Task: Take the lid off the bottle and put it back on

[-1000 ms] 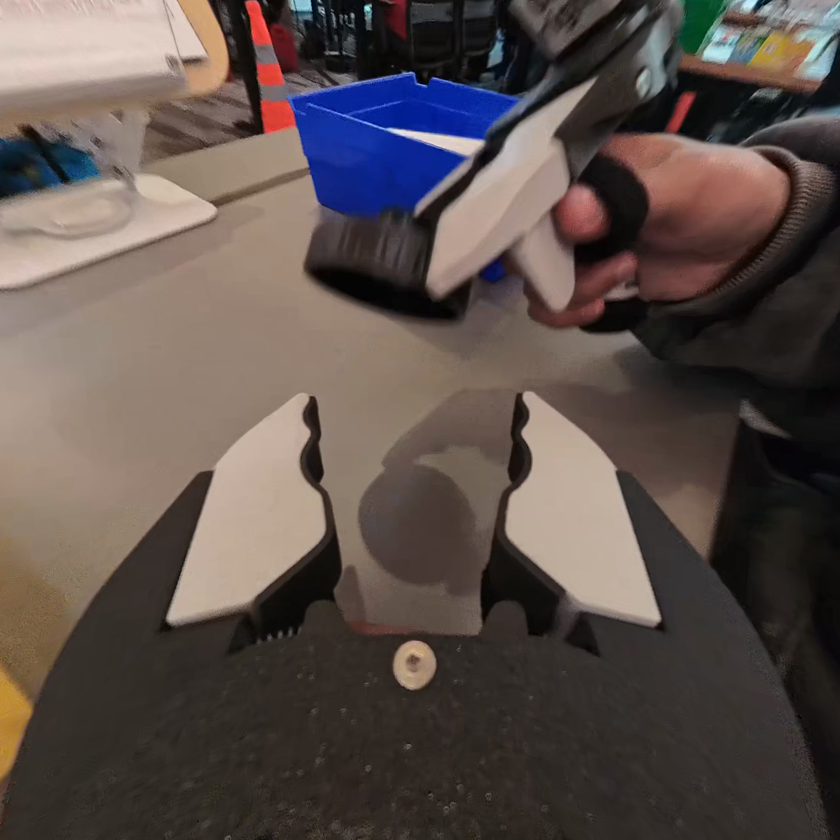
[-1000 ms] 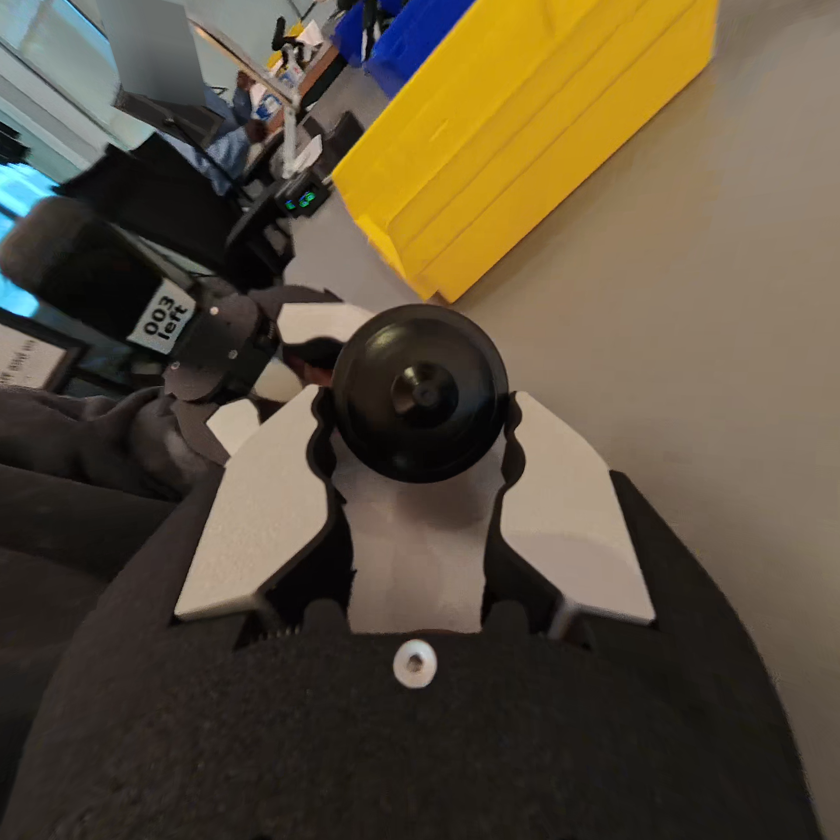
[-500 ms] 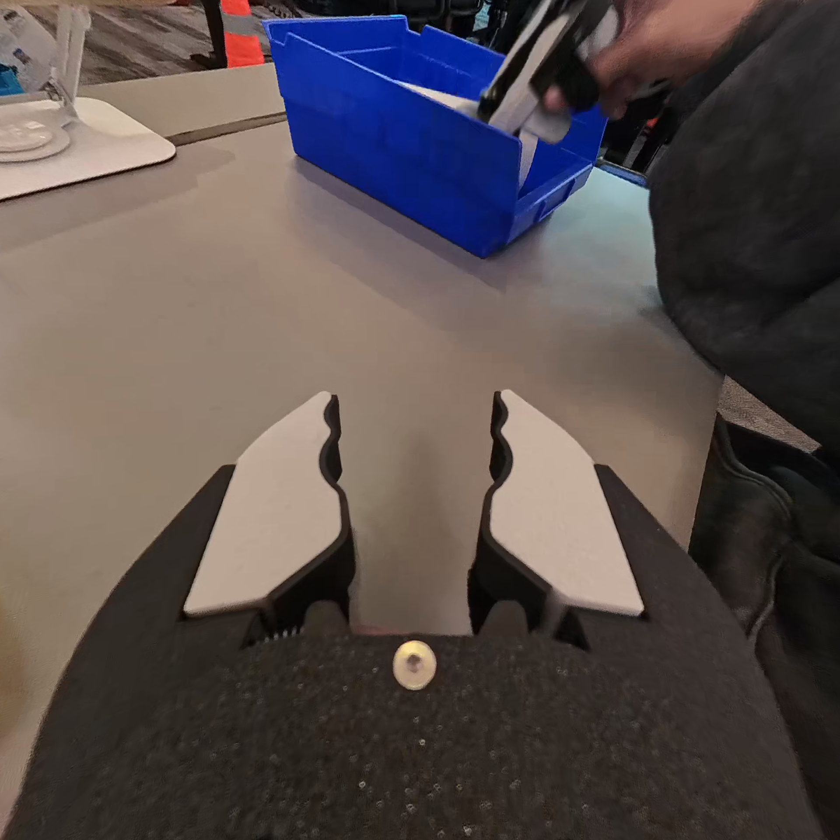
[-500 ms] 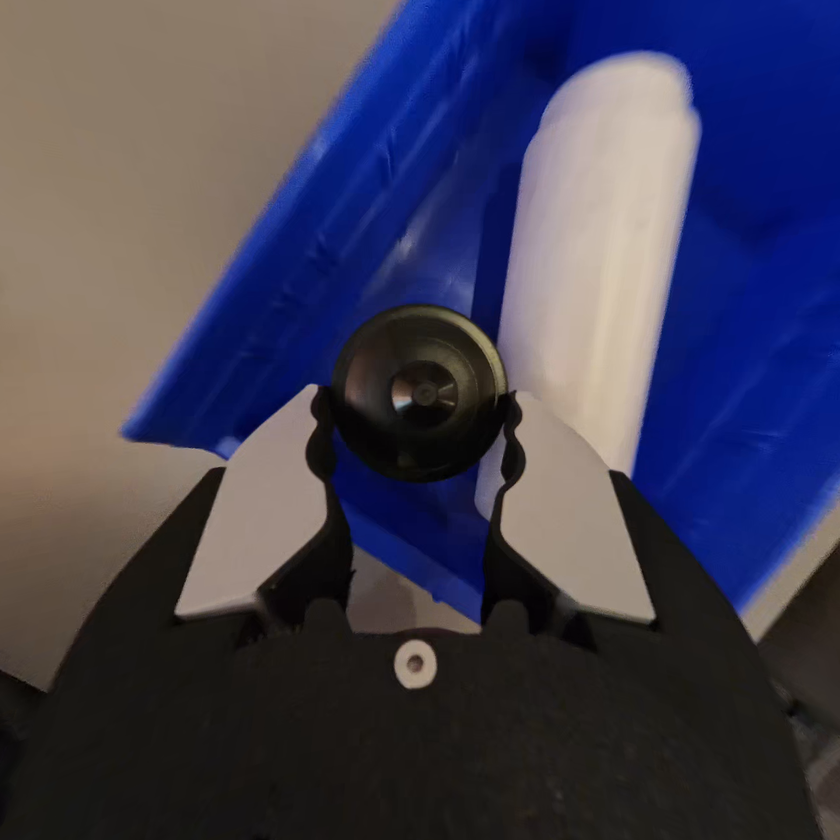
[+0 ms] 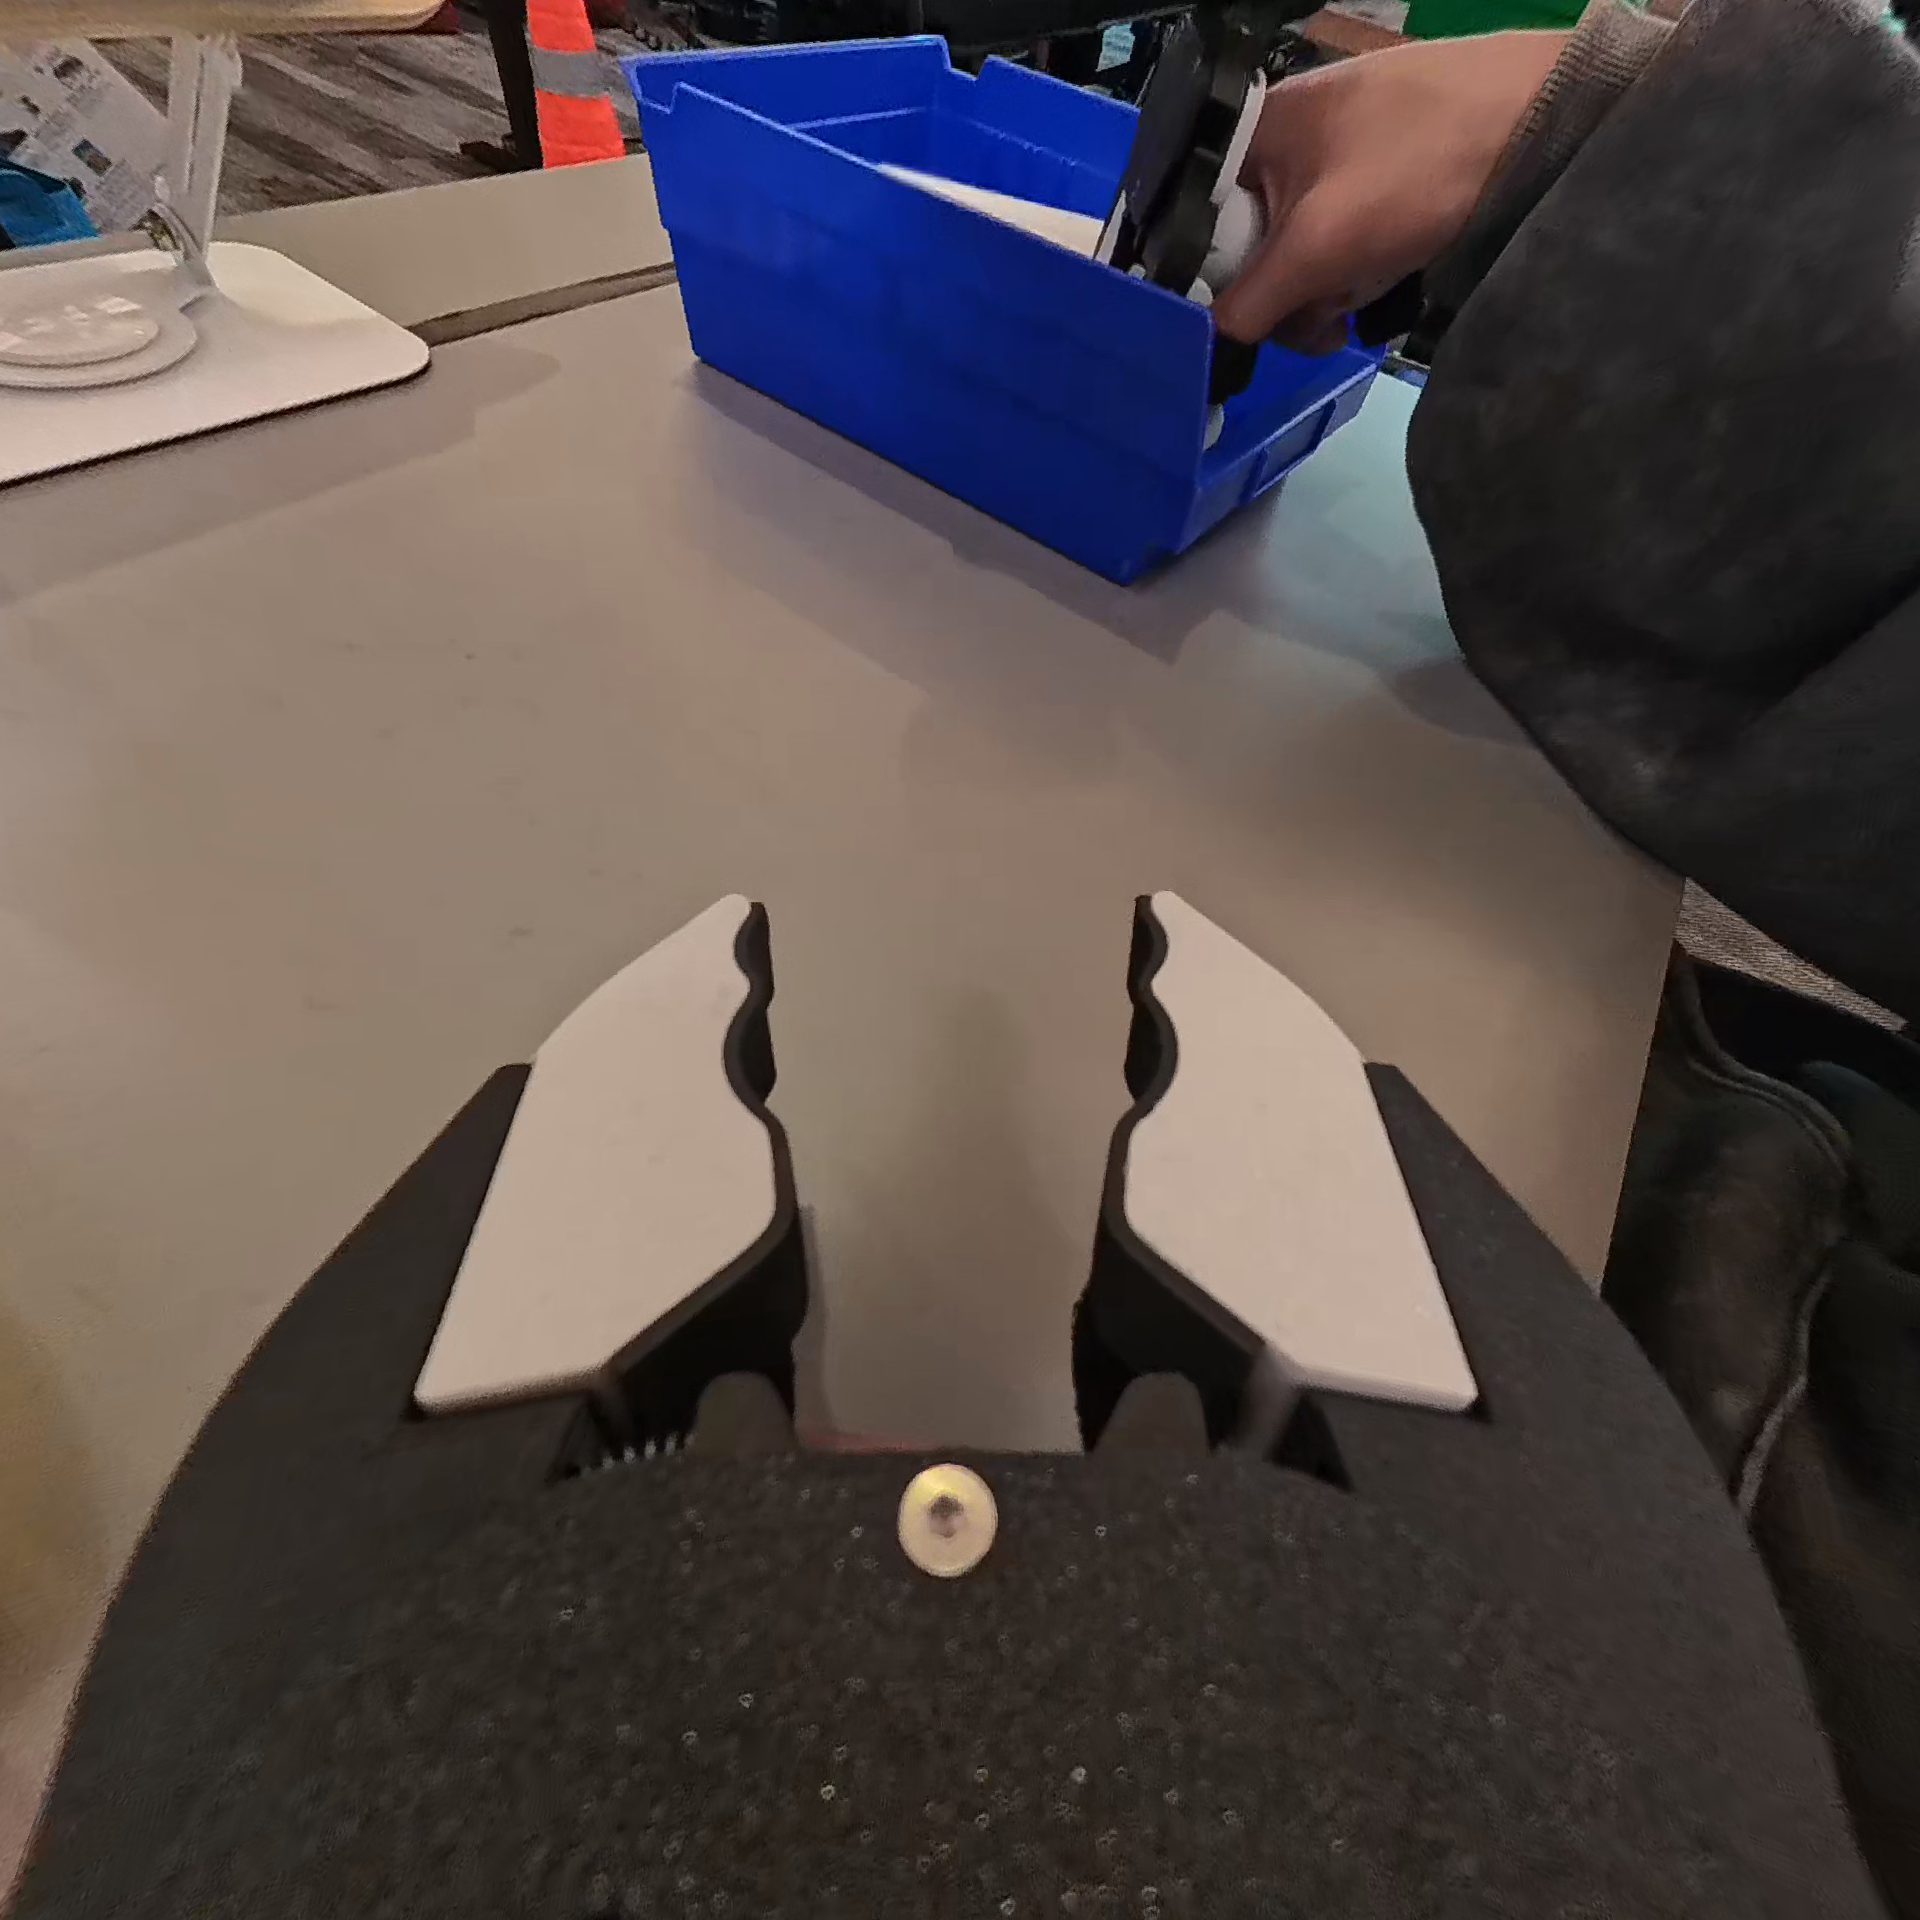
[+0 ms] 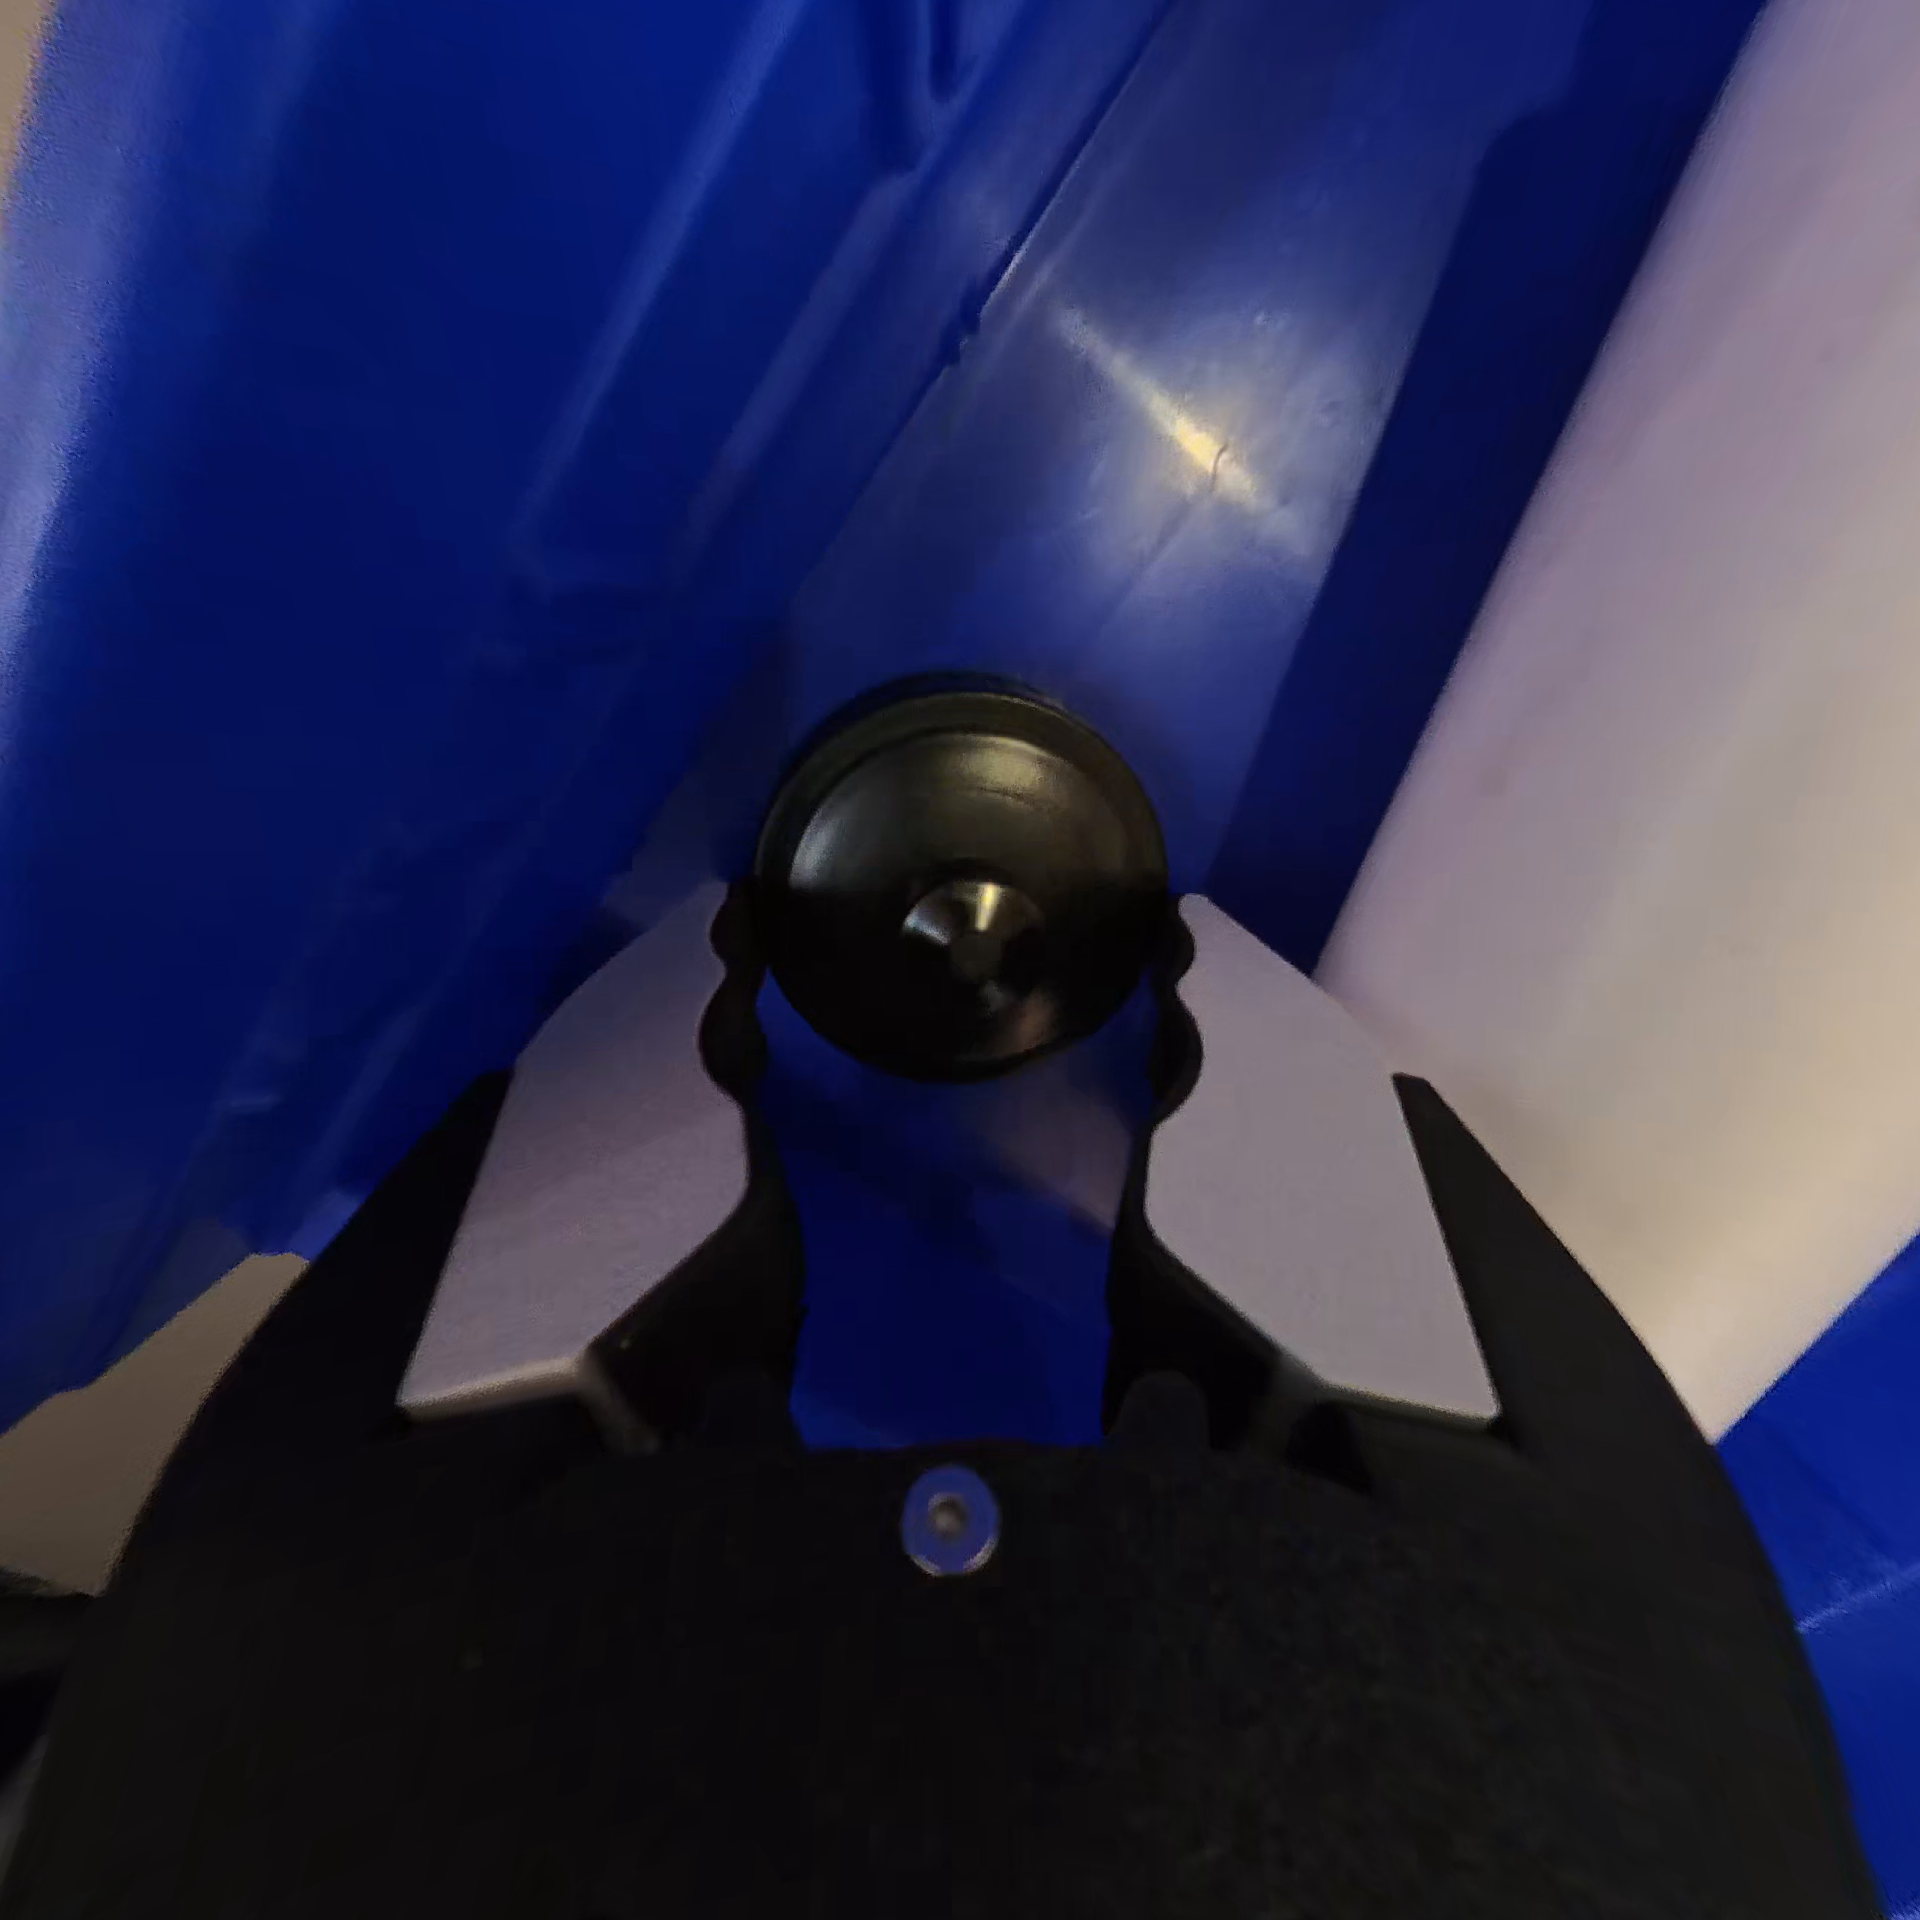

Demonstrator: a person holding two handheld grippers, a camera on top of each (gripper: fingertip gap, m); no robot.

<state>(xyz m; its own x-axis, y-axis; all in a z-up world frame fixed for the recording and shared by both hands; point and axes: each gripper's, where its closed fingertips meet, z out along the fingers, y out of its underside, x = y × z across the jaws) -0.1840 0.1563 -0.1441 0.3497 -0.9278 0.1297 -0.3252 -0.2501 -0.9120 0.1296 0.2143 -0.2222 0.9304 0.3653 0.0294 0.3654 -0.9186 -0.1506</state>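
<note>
My right gripper [image 6: 956,914] is shut on the black round lid [image 6: 956,831] and holds it low inside the blue bin [image 6: 416,520]. The white bottle [image 6: 1662,727] lies in the bin just right of the lid, and its neck is out of view. In the left wrist view the blue bin [image 5: 935,312] stands at the far right of the grey table [image 5: 520,727]. The bottle [image 5: 997,203] shows white inside it, and a hand [image 5: 1351,187] tips the right gripper down into it. My left gripper [image 5: 951,914] is open and empty above the table.
A white stand base [image 5: 208,353] sits at the far left of the table. An orange cone [image 5: 566,83] stands on the floor behind. The person's dark sleeve [image 5: 1714,468] fills the right side. The table edge [image 5: 1642,1039] runs along the right.
My right gripper carried the lid from above the table over to the blue bin and down into it beside the bottle. My left gripper narrowed a little and stays open and empty.
</note>
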